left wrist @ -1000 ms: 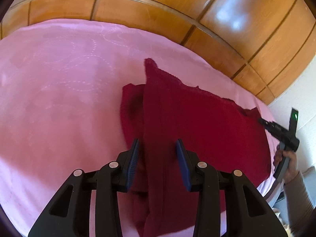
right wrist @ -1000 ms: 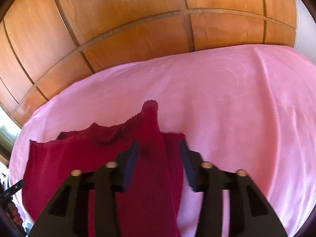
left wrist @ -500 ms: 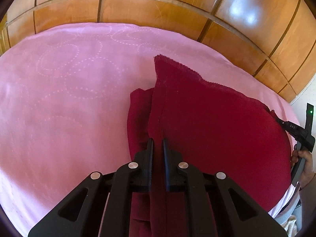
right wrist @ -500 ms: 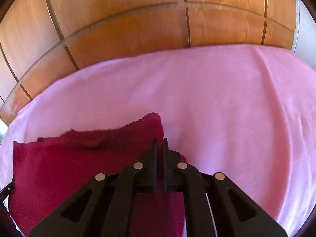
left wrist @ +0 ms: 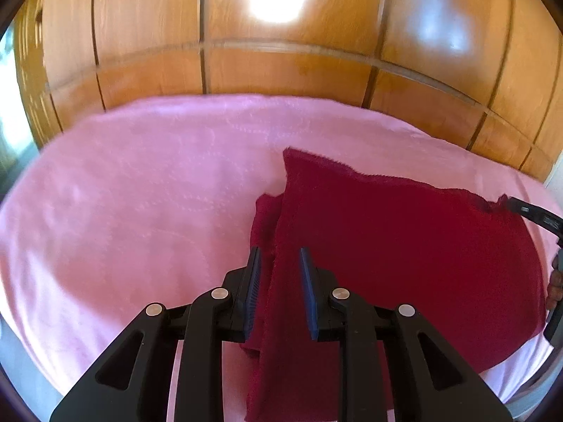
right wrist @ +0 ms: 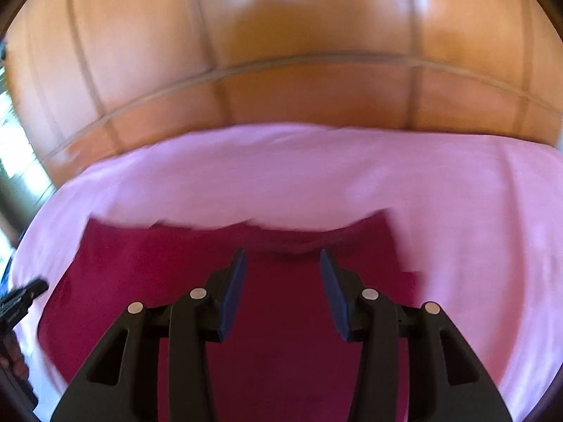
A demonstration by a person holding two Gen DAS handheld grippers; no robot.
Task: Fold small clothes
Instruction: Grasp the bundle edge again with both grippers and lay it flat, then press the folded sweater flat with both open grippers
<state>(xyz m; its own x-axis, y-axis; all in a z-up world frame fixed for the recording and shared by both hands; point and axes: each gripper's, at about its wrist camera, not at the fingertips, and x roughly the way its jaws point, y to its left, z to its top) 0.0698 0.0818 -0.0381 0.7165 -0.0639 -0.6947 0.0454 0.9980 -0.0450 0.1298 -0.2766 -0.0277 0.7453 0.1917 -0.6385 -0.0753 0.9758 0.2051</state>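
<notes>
Left gripper (left wrist: 279,263): spread apart, blue pads either side of a raised ridge of cloth at 6 o'clock in the left wrist view; the ridge runs through the gap, and neither pad looks pressed on it.
Right gripper (right wrist: 281,263): spread wide over flat cloth at 6 o'clock in the right wrist view, pinching nothing; this picture is motion-blurred.
Red garment (left wrist: 404,246): lies on the pink bedspread (left wrist: 140,193), filling 3 to 6 o'clock in the left wrist view; a top layer is doubled over a lower one, whose edge peeks out at its left side.
Far corner (left wrist: 292,154): the pointed tip of the top layer, toward 12 o'clock.
Wooden panels (left wrist: 281,70): behind the bed, 10 to 2 o'clock.
Progress: one fold looks laid down and let go; the piece is still broad, so I judge at least one more fold remains, plus smoothing the ridge.
Change, half a second back: both grippers were then pressed shut on the cloth; now both have opened.
Change, cloth: the lifted edge has dropped flatter.
</notes>
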